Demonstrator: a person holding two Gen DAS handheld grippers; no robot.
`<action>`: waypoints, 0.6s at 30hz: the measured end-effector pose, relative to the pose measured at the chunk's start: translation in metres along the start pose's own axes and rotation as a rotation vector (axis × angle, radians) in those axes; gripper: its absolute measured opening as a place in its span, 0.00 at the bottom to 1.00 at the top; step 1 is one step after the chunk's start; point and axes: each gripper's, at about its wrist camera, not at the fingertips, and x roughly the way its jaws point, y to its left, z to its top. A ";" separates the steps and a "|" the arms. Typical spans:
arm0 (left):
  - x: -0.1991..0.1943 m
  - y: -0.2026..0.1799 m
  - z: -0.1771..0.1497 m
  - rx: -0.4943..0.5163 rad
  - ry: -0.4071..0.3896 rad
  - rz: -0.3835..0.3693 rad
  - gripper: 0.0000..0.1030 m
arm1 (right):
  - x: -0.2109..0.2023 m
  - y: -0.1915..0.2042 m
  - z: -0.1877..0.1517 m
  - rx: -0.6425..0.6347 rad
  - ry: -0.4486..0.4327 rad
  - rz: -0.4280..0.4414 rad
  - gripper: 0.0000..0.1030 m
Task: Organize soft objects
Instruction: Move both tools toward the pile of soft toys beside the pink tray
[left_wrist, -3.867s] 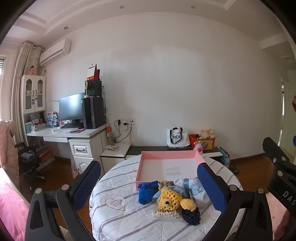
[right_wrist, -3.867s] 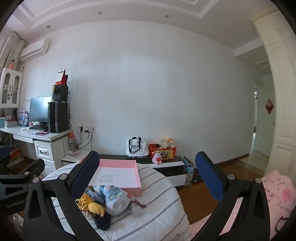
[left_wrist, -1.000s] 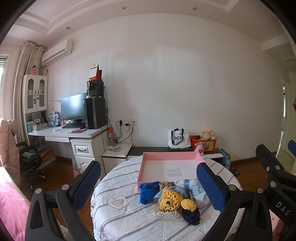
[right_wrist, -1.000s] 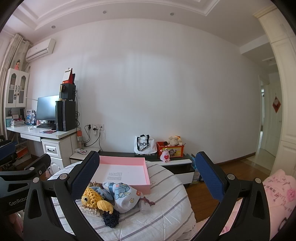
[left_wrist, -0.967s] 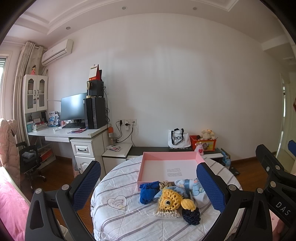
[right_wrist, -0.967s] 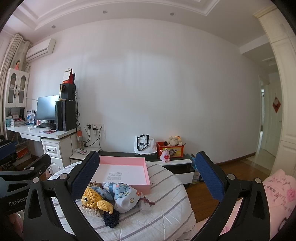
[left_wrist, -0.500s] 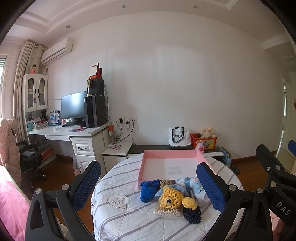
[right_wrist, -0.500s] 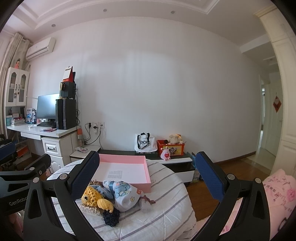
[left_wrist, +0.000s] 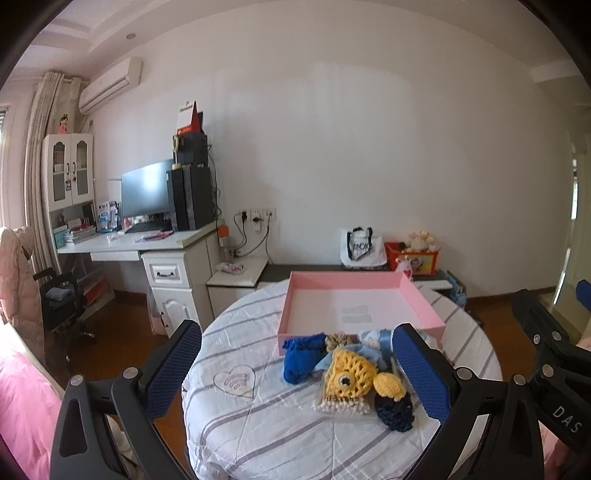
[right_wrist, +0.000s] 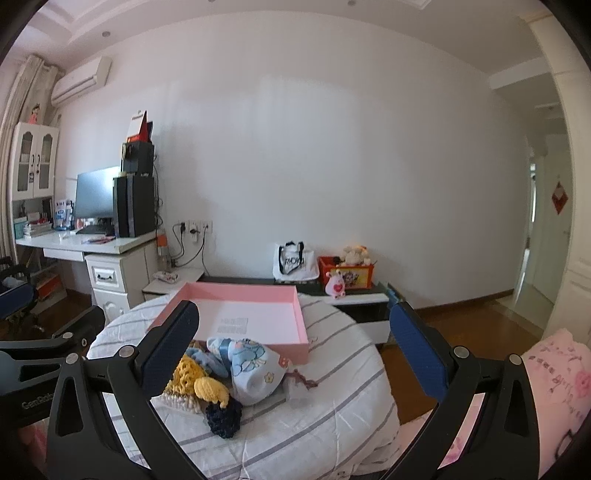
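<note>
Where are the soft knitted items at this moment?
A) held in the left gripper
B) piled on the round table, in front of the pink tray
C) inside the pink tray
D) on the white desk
B: the knitted pile lies on the striped table, outside the pink tray; both grippers, left and right, are open.

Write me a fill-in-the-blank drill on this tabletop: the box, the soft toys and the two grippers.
1. The pink box on the round table holds ____ soft toys.
2. The yellow crochet toy lies ____ the box, in the pile by its near wall.
3. The left gripper and the right gripper both have their jaws ____.
4. The plain blue knitted piece lies at the ____ end of the pile in the left wrist view.

Missing words: no; outside; open; left
</note>
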 end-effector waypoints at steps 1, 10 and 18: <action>0.003 0.000 0.000 0.001 0.012 0.001 0.99 | 0.003 0.000 -0.001 -0.001 0.012 0.002 1.00; 0.037 -0.002 -0.005 0.010 0.121 0.000 0.99 | 0.037 0.004 -0.022 -0.002 0.122 0.016 1.00; 0.078 0.000 -0.013 0.009 0.223 -0.015 0.99 | 0.075 0.006 -0.046 0.004 0.240 0.025 1.00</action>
